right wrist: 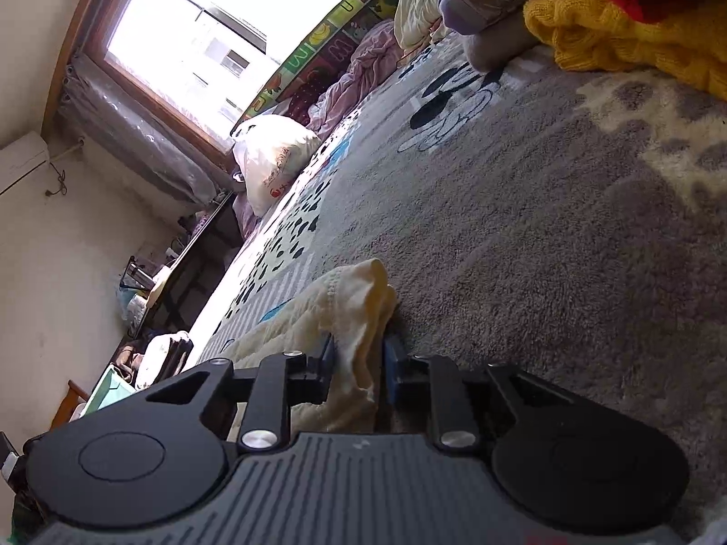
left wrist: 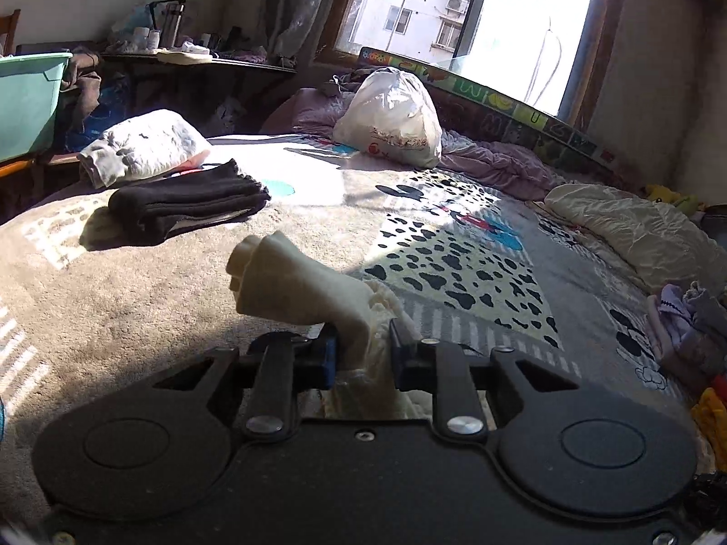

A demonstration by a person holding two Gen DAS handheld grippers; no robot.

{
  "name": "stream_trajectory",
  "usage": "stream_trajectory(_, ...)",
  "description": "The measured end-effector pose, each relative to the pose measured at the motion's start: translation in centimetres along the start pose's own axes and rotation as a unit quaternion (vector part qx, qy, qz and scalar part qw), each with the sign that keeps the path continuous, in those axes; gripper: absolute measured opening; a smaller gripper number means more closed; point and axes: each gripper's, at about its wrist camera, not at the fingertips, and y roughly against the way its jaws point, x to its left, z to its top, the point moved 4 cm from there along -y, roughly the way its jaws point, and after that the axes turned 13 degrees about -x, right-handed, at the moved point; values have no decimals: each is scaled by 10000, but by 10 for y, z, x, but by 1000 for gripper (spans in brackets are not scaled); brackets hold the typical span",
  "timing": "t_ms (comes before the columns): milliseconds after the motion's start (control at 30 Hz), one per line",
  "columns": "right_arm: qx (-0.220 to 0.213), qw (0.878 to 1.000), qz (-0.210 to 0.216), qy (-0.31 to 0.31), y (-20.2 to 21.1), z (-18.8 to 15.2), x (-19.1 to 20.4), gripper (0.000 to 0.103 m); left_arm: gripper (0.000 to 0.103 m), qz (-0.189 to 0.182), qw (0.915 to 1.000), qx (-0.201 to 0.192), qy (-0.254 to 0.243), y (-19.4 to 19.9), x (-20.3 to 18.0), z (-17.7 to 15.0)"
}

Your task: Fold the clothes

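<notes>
A cream garment (left wrist: pixel 300 286) lies bunched on the patterned bed blanket (left wrist: pixel 454 245). My left gripper (left wrist: pixel 363 349) is shut on one end of it, and a thick fold sticks out ahead to the left. My right gripper (right wrist: pixel 359 359) is shut on another edge of the same cream garment (right wrist: pixel 336 309), low over the grey blanket (right wrist: pixel 545 236). The right wrist view is strongly tilted. A folded black garment (left wrist: pixel 191 202) and a folded white-grey one (left wrist: pixel 141 145) lie at the far left of the bed.
A white plastic bag (left wrist: pixel 390 118) and a crumpled mauve sheet (left wrist: pixel 495 163) lie near the window. A cream quilt (left wrist: pixel 636 231) sits at right. Unfolded clothes are piled at the right edge (left wrist: pixel 686 331), with yellow and red knitwear (right wrist: pixel 636 41). A teal bin (left wrist: pixel 27 100) stands at left.
</notes>
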Motion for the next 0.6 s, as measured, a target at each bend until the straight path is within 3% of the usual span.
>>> stream_trajectory(100,14,10000,47,-60,1,0,0,23,20,-236,9927,-225,-1160,5,-56,-1)
stream_trajectory(200,24,9999,83,-123,1,1,-1,23,20,-505,9762,-373,-2073,5,-105,-17)
stream_trajectory(400,47,9995,149,-262,1,3,-3,20,16,-1146,9236,-580,-3612,7,-186,-62)
stream_trajectory(500,61,9993,185,-332,1,3,-4,21,11,-1434,8914,-627,-4253,7,-219,-86)
stream_trajectory(533,66,9992,197,-355,1,4,-4,21,10,-1523,8835,-623,-4387,7,-228,-94)
stream_trajectory(600,75,9989,221,-401,1,4,-5,21,9,-1715,8768,-539,-4460,7,-240,-106)
